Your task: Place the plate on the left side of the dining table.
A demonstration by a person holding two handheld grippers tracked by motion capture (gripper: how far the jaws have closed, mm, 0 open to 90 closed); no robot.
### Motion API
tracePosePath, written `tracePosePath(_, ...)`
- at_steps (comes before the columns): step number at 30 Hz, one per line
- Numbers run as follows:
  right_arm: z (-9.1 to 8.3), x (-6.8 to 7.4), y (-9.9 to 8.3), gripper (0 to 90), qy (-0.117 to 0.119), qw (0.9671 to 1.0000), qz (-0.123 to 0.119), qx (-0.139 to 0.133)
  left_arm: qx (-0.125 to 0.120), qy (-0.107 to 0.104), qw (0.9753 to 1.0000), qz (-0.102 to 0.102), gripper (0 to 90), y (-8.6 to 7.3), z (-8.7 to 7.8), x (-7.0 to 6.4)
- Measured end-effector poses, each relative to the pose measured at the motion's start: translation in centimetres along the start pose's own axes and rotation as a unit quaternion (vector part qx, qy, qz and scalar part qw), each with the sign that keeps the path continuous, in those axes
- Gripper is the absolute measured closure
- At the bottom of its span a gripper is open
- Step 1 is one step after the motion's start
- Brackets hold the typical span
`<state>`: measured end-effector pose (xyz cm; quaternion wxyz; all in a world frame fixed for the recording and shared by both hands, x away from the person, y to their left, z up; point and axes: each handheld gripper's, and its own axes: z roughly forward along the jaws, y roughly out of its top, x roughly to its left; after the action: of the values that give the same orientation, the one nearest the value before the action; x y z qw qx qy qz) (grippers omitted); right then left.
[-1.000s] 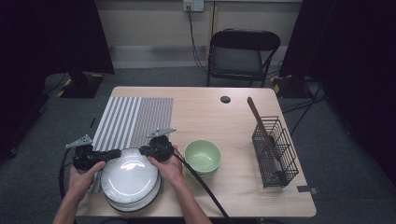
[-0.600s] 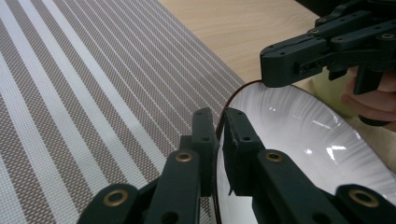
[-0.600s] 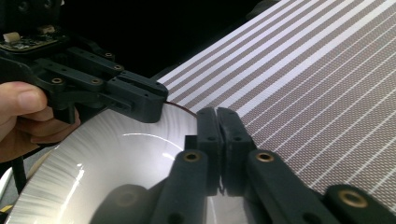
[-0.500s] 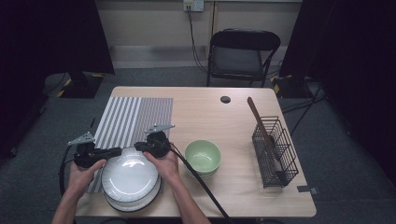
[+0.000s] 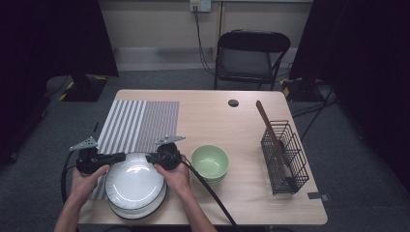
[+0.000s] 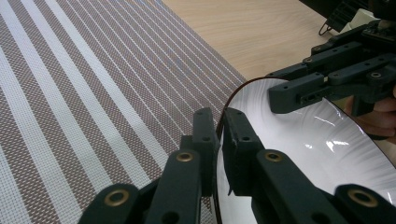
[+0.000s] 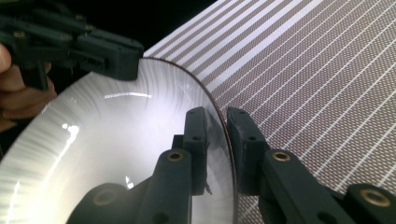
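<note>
A white plate (image 5: 134, 181) with a thin dark rim is held at the near left of the table, just above a stack of plates (image 5: 140, 209). My left gripper (image 5: 117, 157) is shut on its left rim, with the jaws pinching the edge (image 6: 219, 135). On the opposite rim my right gripper (image 5: 151, 158) is shut as well (image 7: 218, 126). The plate (image 6: 303, 154) tilts in the left gripper view, where the right gripper (image 6: 327, 79) shows across it. The plate (image 7: 116, 154) spreads left in the right gripper view, with the left gripper (image 7: 93, 46) at its far edge.
A striped placemat (image 5: 138, 123) lies just beyond the plates. A pale green bowl (image 5: 209, 162) stands to the right of my right hand. A black wire basket (image 5: 284, 157) with a wooden utensil (image 5: 267, 123) sits at the right. A small black disc (image 5: 233, 103) lies farther back.
Both grippers stay shut on the top plate. It has lifted slightly from the stack and shifted a little toward the placemat.
</note>
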<state>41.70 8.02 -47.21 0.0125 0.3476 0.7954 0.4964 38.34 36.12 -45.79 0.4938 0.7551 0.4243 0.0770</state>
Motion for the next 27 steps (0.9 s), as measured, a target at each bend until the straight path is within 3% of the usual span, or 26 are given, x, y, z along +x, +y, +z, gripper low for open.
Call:
tracePosePath(7, -0.1, -0.3, -0.1, 82.1, 0.014, 0.9999, 0.006, -0.001, 0.000, 0.006, 0.9999, -0.009, 83.4, -0.2, -0.3, -0.1)
tracePosePath(11, -0.1, -0.3, -0.2, 82.7, 0.018, 0.9998, 0.007, -0.001, 0.003, 0.012, 0.9998, -0.018, 76.3, -1.1, -1.1, -0.1)
tracePosePath(12, -0.2, -0.4, -0.2, 82.8, 0.020, 0.9998, 0.007, -0.001, 0.005, 0.013, 0.9996, -0.023, 71.0, -1.4, -1.3, 0.0)
tracePosePath(14, -0.2, -0.4, -0.2, 82.8, 0.020, 0.9998, 0.007, 0.000, 0.003, 0.012, 0.9996, -0.024, 70.8, -1.8, -1.6, 0.1)
tracePosePath(17, -0.2, -0.3, -0.2, 82.7, 0.018, 0.9998, 0.004, -0.002, 0.005, 0.006, 0.9998, -0.021, 74.7, -2.0, -1.7, 0.2)
tracePosePath(20, -0.2, -0.4, -0.2, 82.7, 0.019, 0.9998, 0.004, -0.002, 0.009, 0.002, 0.9998, -0.017, 84.5, -1.8, -1.4, -0.1)
tracePosePath(27, -0.2, -0.3, 0.2, 83.2, 0.016, 0.9998, -0.005, -0.006, 0.002, 0.007, 0.9999, -0.014, 86.4, -1.0, -1.1, 0.0)
